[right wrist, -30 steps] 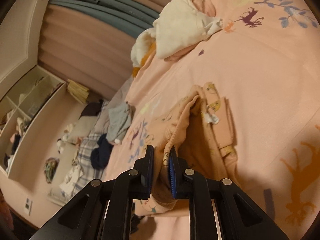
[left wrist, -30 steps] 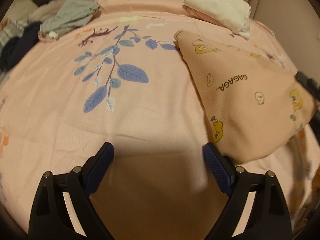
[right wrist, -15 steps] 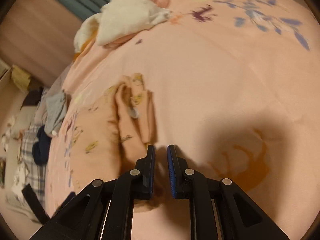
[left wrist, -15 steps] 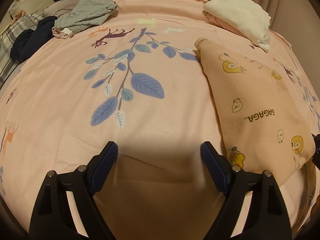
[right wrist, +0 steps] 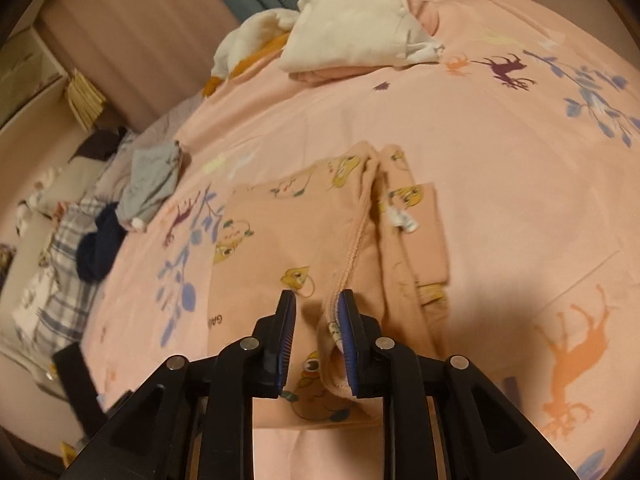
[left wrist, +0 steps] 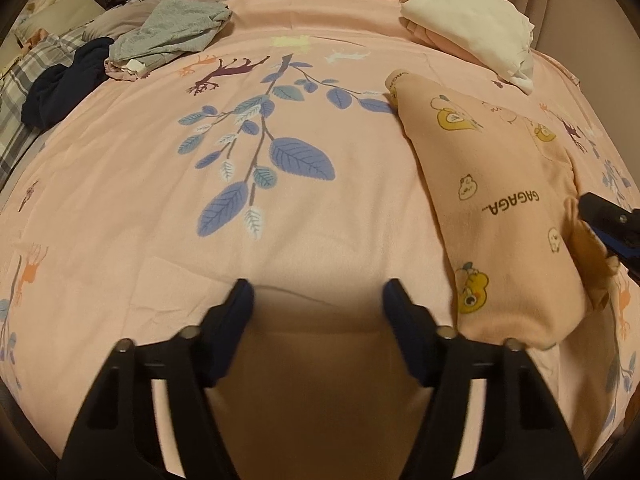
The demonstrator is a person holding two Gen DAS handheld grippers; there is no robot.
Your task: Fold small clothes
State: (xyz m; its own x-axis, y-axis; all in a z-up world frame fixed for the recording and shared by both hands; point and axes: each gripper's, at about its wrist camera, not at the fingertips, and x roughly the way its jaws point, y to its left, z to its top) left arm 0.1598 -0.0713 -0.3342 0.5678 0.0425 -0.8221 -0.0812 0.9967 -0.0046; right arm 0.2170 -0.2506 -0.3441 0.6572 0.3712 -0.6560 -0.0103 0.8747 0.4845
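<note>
A peach child's garment [left wrist: 500, 208] printed with cartoon animals lies folded lengthwise on the pink bedspread [left wrist: 280, 240], to the right of my left gripper [left wrist: 318, 296]. That gripper hovers over bare bedspread; its jaws are closing and hold nothing. In the right wrist view the garment [right wrist: 288, 248] lies flat with its stitched hem running between the jaws of my right gripper [right wrist: 316, 320]. Those jaws are opening: the hem rests by the right pad, and a gap shows on the left side. The right gripper [left wrist: 600, 220] also shows at the garment's right edge.
A cream folded pile [left wrist: 468, 28] sits at the far right of the bed. A grey garment [left wrist: 176, 28] and a navy one [left wrist: 64, 80] lie at the far left beside plaid bedding [right wrist: 60, 264]. Curtains and a shelf [right wrist: 24, 76] stand beyond the bed.
The right gripper brought the lifted garment edge down onto the bed, and its jaws have parted a little. The left gripper's jaws have narrowed over the bedspread.
</note>
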